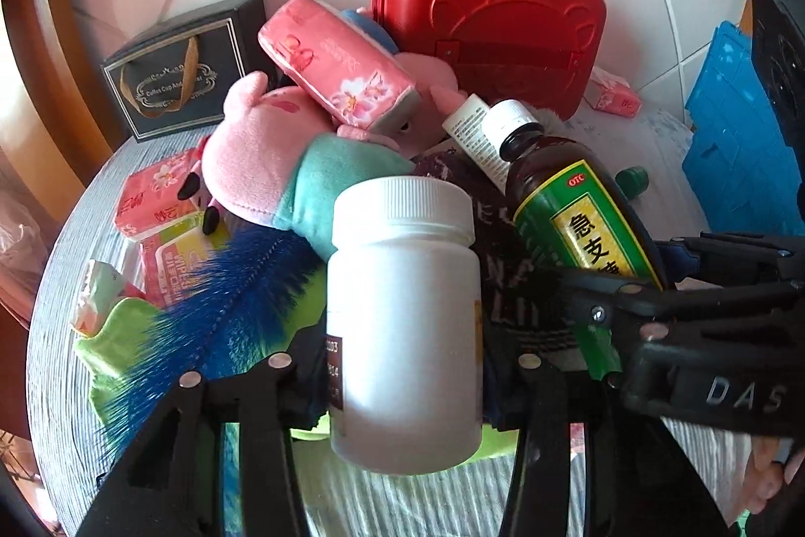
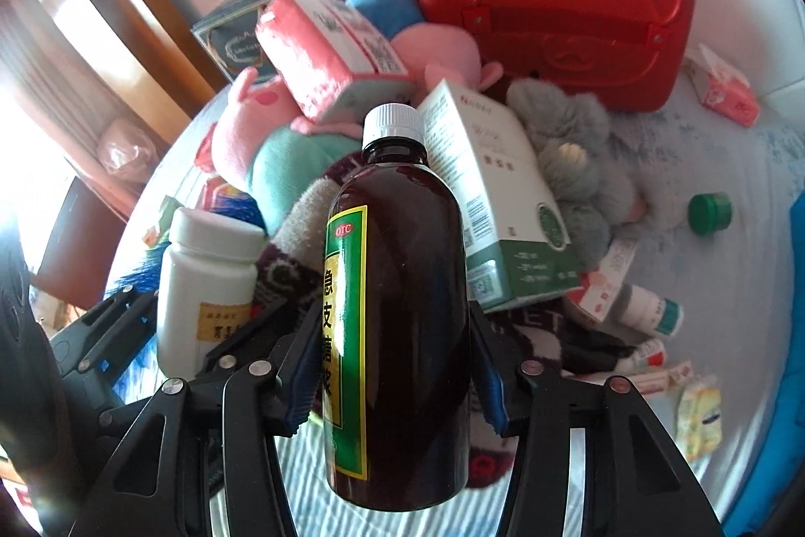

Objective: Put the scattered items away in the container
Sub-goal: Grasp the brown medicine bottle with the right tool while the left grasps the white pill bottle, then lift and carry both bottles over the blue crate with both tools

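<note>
brown bottle (image 2: 402,315) labelled OTC, DAS tool (image 1: 624,285)

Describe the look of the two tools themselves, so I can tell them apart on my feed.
Both are black plastic with slotted two-finger frames, round silver pivot pins and blue pads. The left tool shows no markings; the right tool, seen from the left camera, bears pale letters "DAS". No cables or sleeves visible.
</note>
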The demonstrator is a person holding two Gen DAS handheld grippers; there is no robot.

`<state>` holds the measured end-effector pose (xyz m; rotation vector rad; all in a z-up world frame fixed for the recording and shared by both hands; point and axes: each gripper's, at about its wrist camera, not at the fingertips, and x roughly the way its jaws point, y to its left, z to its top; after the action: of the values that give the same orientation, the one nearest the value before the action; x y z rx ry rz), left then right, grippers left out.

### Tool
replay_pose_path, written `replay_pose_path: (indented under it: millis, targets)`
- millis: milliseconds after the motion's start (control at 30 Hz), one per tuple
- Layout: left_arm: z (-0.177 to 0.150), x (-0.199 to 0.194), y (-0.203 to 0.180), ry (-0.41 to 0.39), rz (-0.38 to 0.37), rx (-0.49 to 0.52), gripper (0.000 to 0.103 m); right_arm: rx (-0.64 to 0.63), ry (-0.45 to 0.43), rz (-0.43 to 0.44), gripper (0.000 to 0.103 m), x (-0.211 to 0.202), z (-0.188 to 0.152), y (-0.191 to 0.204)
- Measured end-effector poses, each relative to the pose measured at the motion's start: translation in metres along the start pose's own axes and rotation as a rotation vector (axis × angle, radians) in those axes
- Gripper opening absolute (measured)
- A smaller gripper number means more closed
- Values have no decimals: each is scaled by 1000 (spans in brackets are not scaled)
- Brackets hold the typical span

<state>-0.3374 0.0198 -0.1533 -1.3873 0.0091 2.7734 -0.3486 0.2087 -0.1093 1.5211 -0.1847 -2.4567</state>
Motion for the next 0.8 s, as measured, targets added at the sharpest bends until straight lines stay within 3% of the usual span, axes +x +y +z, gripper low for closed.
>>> replay_pose_path:
  millis: [400,567,800]
  targets:
    - [-22,-97,-13,-122,3,-1,45,-32,-186,-85,51,-105,-39,28]
    - [-38,-132,-19,-162,-42,8,45,-30,-247,-153,51,-145,-72,40]
    - [-59,-170,-45,-192,-86,34,45,-8,-283,-184,51,-185,-112,37]
